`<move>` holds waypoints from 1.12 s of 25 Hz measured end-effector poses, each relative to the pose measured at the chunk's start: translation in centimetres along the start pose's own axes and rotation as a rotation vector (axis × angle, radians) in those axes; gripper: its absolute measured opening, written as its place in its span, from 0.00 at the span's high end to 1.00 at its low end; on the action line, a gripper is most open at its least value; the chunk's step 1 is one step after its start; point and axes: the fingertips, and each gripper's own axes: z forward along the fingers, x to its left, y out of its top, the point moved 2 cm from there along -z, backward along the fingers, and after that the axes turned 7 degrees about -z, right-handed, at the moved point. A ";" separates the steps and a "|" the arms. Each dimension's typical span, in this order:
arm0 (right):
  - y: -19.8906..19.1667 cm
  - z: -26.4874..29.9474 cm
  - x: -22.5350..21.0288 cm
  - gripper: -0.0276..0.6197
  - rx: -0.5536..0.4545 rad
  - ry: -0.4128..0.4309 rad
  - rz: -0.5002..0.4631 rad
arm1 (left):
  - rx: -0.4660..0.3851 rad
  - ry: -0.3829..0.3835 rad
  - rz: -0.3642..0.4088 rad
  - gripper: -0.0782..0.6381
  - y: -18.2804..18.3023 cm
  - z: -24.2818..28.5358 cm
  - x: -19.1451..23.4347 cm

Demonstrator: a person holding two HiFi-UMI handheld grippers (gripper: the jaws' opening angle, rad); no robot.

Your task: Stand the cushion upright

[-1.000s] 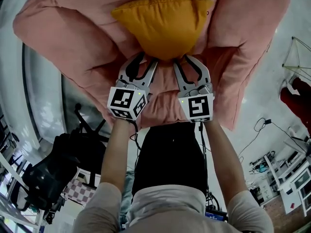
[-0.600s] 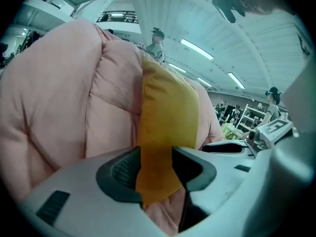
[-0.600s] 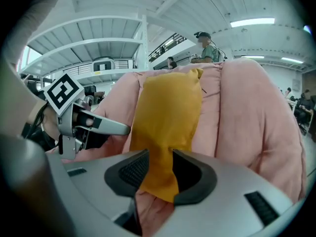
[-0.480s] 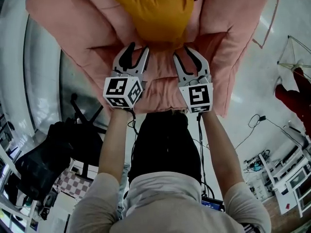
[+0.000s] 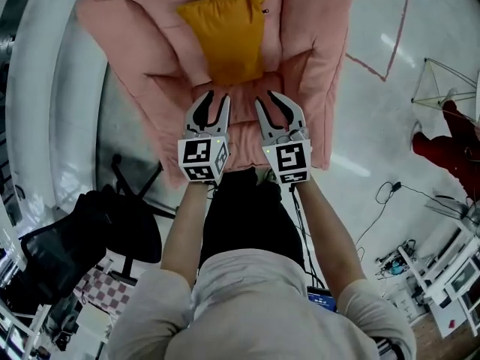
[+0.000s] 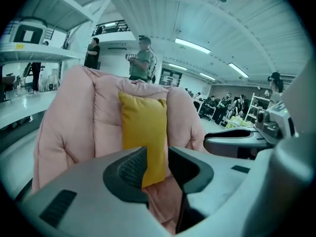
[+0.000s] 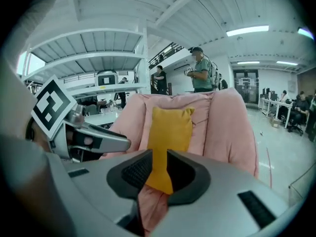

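Observation:
The yellow cushion point(image 5: 221, 40) stands on end against the back of a padded pink chair point(image 5: 150, 66). My left gripper point(image 5: 215, 100) and right gripper point(image 5: 270, 100) hang side by side over the seat's front, short of the cushion and clear of it. Both sets of jaws have just been closing a little, with nothing between them. In the left gripper view the cushion point(image 6: 143, 132) shows beyond the gap of my left gripper point(image 6: 157, 157). In the right gripper view the cushion point(image 7: 170, 132) stands well past my right gripper point(image 7: 159, 164).
A black office chair point(image 5: 82, 238) stands at the lower left, beside a white curved counter point(image 5: 37, 88). Cables point(image 5: 390, 193) and a red object point(image 5: 450, 141) lie on the floor at the right. Two people point(image 6: 143, 58) stand behind the pink chair.
Both grippers have drawn back from the cushion's lower edge and risen. The cushion now looks smaller and farther off, upright against the chair back.

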 end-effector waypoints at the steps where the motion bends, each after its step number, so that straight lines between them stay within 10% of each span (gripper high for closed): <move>1: 0.7 -1.1 0.0 0.82 -0.006 -0.004 -0.003 | -0.003 0.008 -0.001 0.70 0.3 -0.9 -0.8; 9: 5.1 -9.4 0.5 0.95 -0.055 -0.051 -0.021 | -0.061 0.056 -0.007 0.87 2.8 -8.2 -6.6; 28: 13.0 -30.7 1.9 0.95 -0.263 -0.102 -0.098 | -0.241 0.060 0.044 0.87 5.5 -24.0 -22.7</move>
